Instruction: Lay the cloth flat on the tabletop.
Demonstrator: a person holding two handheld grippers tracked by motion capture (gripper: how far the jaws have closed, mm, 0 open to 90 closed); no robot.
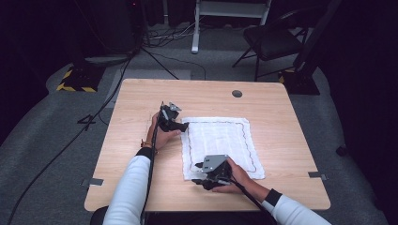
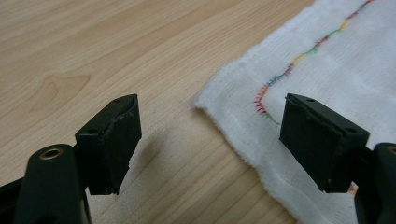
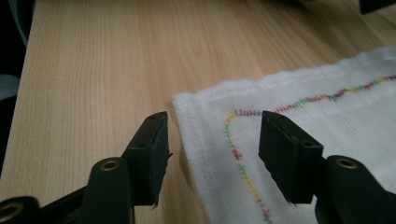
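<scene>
1. A white cloth [image 1: 220, 143] with coloured stitching lay flat on the wooden bench [image 1: 141, 98].
2. The left tool [image 1: 184, 125] was spread, straddling the cloth's far-left corner.
3. The right tool [image 1: 199, 174] was spread at the near-left corner, pinching nothing.

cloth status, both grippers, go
Left gripper open, fingers astride the cloth's far left corner. Right gripper open at the near left corner. Cloth flat on table, not gripped. Nothing in the way.
</scene>
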